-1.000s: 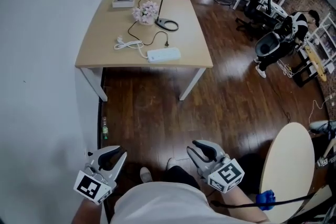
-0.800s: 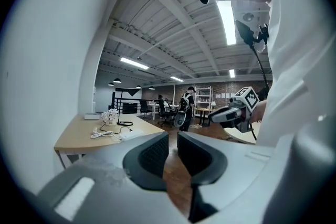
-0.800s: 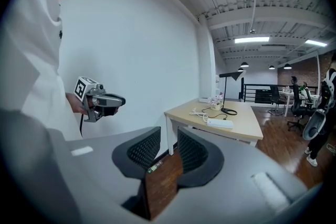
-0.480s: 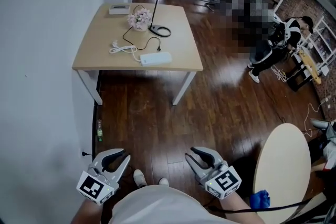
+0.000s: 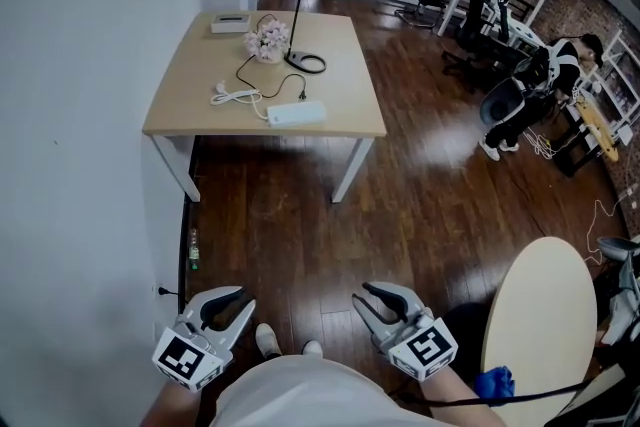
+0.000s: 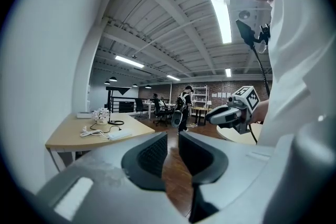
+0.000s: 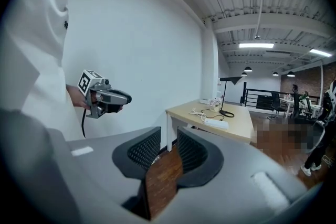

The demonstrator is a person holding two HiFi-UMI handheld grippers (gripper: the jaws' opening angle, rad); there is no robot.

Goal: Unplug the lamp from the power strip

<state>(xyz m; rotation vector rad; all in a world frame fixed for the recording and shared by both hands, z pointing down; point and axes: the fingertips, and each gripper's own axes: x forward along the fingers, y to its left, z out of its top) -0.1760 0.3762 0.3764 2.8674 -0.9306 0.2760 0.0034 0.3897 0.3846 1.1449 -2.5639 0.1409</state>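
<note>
The white power strip (image 5: 296, 114) lies near the front edge of a wooden table (image 5: 190, 75), far ahead of me. A black desk lamp (image 5: 306, 63) stands behind it, and its black cord runs to the strip's end. Both grippers hang low by my body, far from the table. My left gripper (image 5: 228, 299) and my right gripper (image 5: 372, 297) are both open and hold nothing. The left gripper view shows the power strip (image 6: 119, 135) small at the left. The right gripper view has the power strip (image 7: 216, 123) and lamp (image 7: 226, 97) in the distance.
A coiled white cord (image 5: 235, 94), a flower pot (image 5: 268, 40) and a white box (image 5: 231, 23) share the table. A white wall runs along the left, with a bottle (image 5: 193, 250) on the floor beside it. A round table (image 5: 540, 325) is at my right, and office chairs and a person (image 5: 560, 60) are far right.
In the head view the table has shifted a little up and left since a second ago. Both grippers stay low by my body, open and empty.
</note>
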